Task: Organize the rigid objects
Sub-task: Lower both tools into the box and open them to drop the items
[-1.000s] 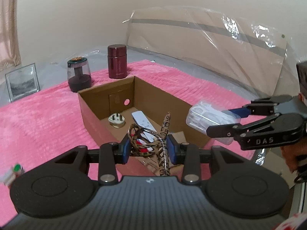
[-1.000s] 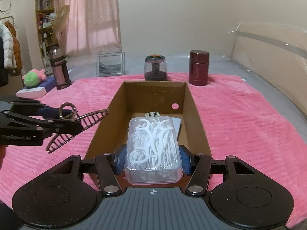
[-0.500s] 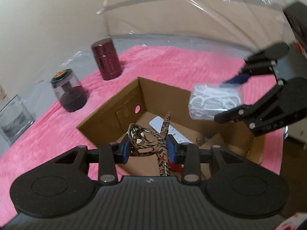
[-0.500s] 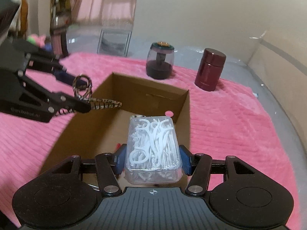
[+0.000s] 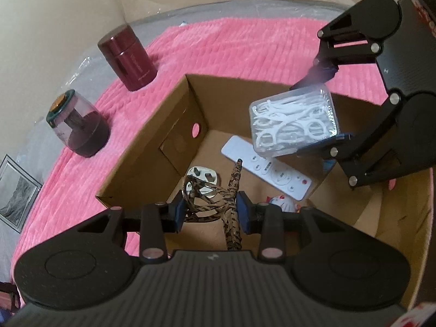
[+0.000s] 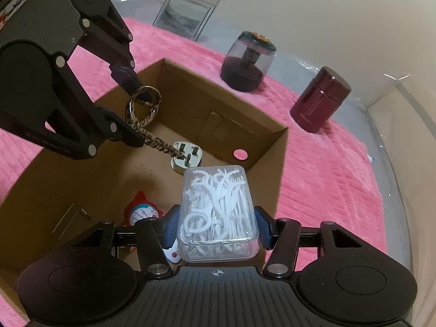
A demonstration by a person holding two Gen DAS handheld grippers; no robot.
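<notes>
An open cardboard box point(image 5: 152, 141) stands on a pink blanket. My left gripper point(image 5: 211, 209) is shut on a leopard-print looped item point(image 5: 231, 190) and hangs over the box's near left part, tilted down. My right gripper point(image 6: 218, 226) is shut on a clear case of white floss picks point(image 6: 218, 207), also held above the box interior. In the left wrist view that case point(image 5: 294, 122) hovers over a white remote point(image 5: 267, 171). A white plug point(image 6: 188, 158) and a small red-hatted figure point(image 6: 143, 212) lie on the box floor.
A maroon canister point(image 6: 318, 100) and a dark domed jar point(image 6: 248, 62) stand on the blanket beyond the box's far end. A framed picture point(image 6: 188, 13) leans further back. Clear plastic sheeting covers the surface around the blanket, against a wall.
Both grippers have moved forward over the box, tipped downward and rolled, each keeping its load. The box interior now fills both views.
</notes>
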